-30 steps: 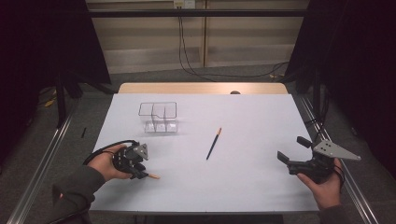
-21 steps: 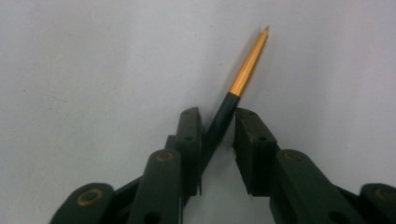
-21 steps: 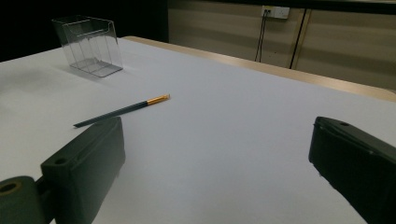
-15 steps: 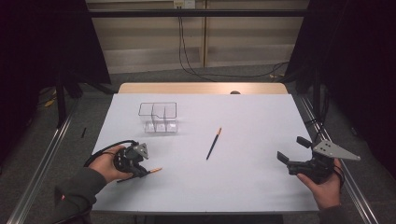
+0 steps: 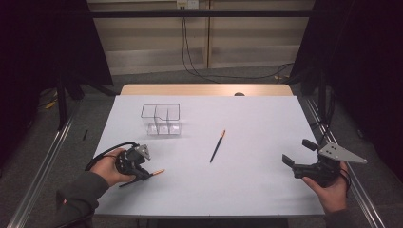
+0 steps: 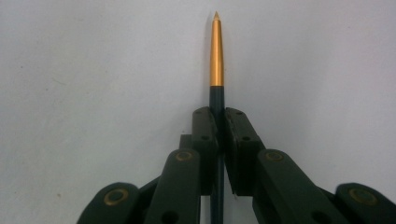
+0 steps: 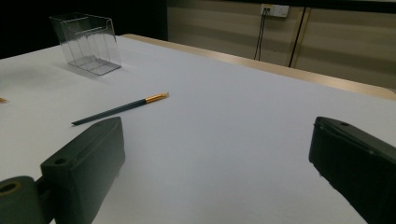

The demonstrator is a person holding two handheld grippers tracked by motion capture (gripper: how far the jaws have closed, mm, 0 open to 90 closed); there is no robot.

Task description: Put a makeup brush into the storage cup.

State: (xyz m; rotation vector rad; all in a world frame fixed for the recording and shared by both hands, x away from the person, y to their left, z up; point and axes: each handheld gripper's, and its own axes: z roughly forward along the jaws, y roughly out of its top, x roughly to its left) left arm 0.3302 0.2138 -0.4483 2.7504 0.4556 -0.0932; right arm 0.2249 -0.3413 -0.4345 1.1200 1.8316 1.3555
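My left gripper [image 5: 142, 175] sits low over the near left of the white table [image 5: 266, 123], shut on a dark pencil [image 5: 153, 172] whose gold tip sticks out to the right. In the left gripper view the jaws pinch the pencil [image 6: 216, 56] with the gold end pointing away from my left gripper [image 6: 219, 123]. A second dark pencil [image 5: 217, 146] with a gold end lies loose mid-table, also seen as the loose pencil [image 7: 119, 108]. My right gripper [image 5: 297, 154] hovers open at the near right; in its own view my right gripper [image 7: 217, 149] holds nothing.
A clear plastic divided holder [image 5: 161, 119] stands at the back left of the table, also seen as the clear holder [image 7: 86, 42]. Metal rails [image 5: 43, 166] run along both sides of the table. Cables hang on the far wall.
My left gripper has drawn slightly back and lifted the pencil's gold end a little to the right. The right gripper and the loose pencil have stayed put.
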